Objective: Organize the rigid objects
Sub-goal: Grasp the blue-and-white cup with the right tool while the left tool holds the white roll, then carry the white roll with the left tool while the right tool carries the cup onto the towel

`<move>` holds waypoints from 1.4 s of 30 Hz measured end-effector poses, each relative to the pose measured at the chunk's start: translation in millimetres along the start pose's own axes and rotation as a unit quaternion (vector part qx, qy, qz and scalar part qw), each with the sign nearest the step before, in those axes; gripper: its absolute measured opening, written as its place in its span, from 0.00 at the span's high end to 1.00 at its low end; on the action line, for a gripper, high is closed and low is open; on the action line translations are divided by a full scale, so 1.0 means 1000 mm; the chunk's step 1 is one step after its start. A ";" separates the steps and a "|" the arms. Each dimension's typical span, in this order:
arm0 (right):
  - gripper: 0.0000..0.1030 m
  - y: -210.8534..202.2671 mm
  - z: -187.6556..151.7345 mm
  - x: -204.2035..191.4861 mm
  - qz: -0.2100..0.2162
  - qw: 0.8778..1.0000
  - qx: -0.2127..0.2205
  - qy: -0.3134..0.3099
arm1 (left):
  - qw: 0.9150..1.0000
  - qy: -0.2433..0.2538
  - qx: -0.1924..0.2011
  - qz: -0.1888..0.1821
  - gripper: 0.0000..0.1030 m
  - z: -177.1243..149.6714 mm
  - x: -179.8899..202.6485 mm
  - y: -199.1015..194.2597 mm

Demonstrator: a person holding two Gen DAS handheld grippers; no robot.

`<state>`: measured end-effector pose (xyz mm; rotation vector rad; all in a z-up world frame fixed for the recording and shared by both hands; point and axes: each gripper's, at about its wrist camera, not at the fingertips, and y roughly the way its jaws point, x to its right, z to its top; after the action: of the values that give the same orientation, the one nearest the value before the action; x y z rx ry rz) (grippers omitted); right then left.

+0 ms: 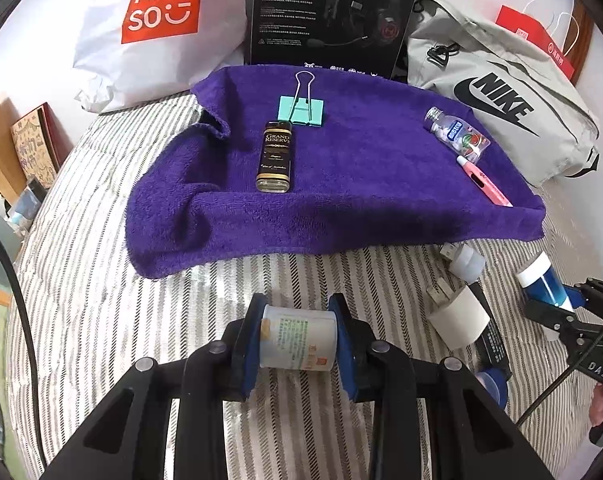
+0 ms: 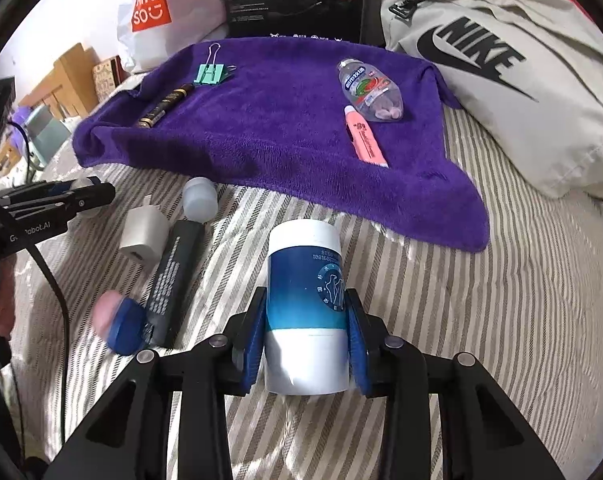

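Right wrist: right tool [image 2: 306, 344] grips blue-and-white bottle [image 2: 306, 276].

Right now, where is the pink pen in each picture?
Left wrist view: the pink pen lies at the right edge of the purple towel, just below the clear bottle.
Right wrist view: the pink pen lies right of centre on the towel, just below the same bottle.
Shared landmark: the green binder clip at the towel's far side.
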<state>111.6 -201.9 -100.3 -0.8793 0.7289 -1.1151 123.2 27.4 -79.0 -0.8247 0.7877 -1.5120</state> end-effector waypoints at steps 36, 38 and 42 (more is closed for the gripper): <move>0.65 -0.031 0.059 0.004 0.065 0.997 0.046 -0.010 | 0.999 -0.006 0.040 -0.024 0.71 0.067 -0.012 -0.027; 0.65 -0.028 0.069 0.006 0.060 0.997 0.048 -0.011 | 0.999 -0.008 0.041 -0.024 0.71 0.073 -0.014 -0.025; 0.65 -0.014 0.091 0.011 0.056 0.997 0.044 -0.013 | 0.999 -0.011 0.040 -0.025 0.71 0.082 -0.018 -0.019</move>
<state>186.4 -194.9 -45.5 -0.7677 0.6955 -1.0262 184.2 45.0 -21.7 -0.8052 0.6895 -1.5663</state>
